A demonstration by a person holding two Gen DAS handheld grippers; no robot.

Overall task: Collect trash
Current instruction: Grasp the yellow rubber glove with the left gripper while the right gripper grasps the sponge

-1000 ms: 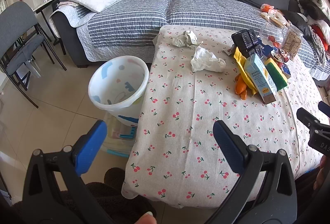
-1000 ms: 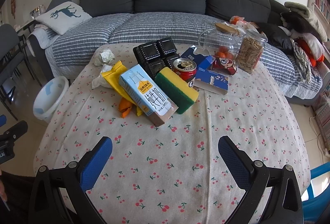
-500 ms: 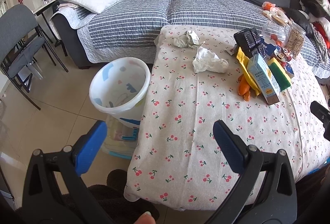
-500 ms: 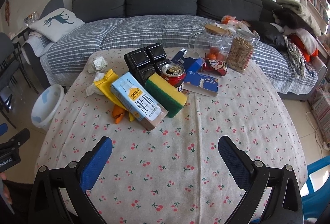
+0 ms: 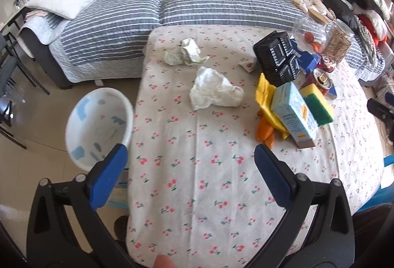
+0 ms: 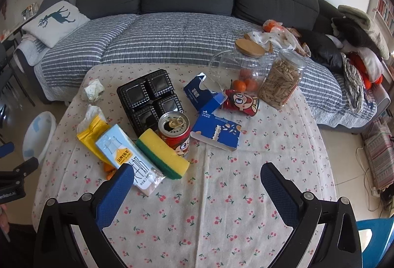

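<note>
A table with a cherry-print cloth (image 5: 197, 169) holds trash. A crumpled white tissue (image 5: 214, 91) lies mid-table, a second crumpled paper (image 5: 184, 54) farther back. A pale blue carton (image 6: 125, 157), yellow wrapper (image 6: 91, 131), sponge (image 6: 162, 153), open red can (image 6: 174, 131), black plastic tray (image 6: 150, 98) and torn blue boxes (image 6: 214, 132) lie clustered. A white bin (image 5: 98, 127) stands on the floor left of the table. My left gripper (image 5: 189, 169) is open and empty, short of the tissue. My right gripper (image 6: 197, 184) is open and empty, near the carton.
A grey sofa with a striped cover (image 6: 172, 33) runs behind the table. Two glass jars (image 6: 280, 78) and a lying red can (image 6: 241, 101) stand at the back right. A folding chair (image 5: 9, 70) is at the left. A blue stool (image 6: 374, 238) is at the right.
Both grippers have moved forward over the table. The left view has swung right, toward the tissue. The right gripper has come closer to the carton and can. Both stay open.
</note>
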